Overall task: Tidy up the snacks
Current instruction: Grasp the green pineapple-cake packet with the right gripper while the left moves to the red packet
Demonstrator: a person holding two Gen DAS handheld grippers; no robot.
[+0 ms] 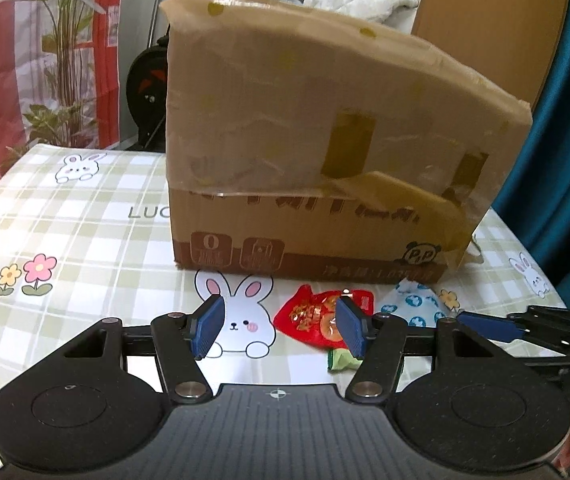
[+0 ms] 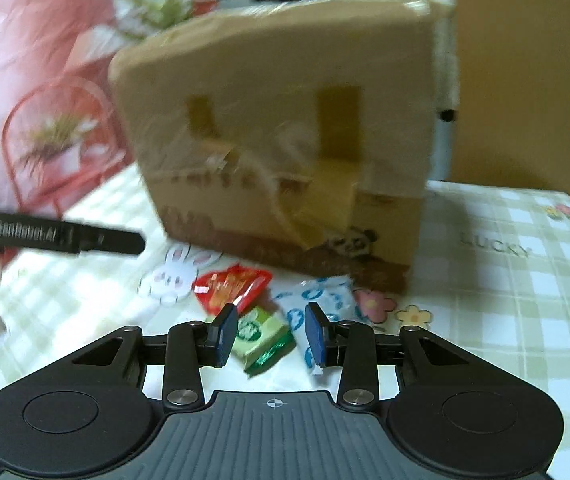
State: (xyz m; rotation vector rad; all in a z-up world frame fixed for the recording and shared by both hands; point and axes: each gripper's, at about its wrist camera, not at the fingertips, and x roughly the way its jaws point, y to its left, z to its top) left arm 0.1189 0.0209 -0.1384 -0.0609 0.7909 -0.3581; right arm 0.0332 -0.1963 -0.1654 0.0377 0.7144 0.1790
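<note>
Table with checked bunny-print cloth [image 1: 85, 220] carried a taped cardboard box [image 1: 305, 140]; in front of it lay red [image 1: 309, 316], green [image 2: 261, 334] and white-blue snack packets [image 1: 417, 308].

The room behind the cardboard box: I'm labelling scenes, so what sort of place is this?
Probably a home living space. A bunny-print checked tablecloth covers the table, an exercise bike stands behind the box, and a potted plant sits beside it.

Checked bunny tablecloth [image 1: 85, 216], red-white curtain [image 1: 105, 20], teal drape [image 1: 565, 160]
</note>
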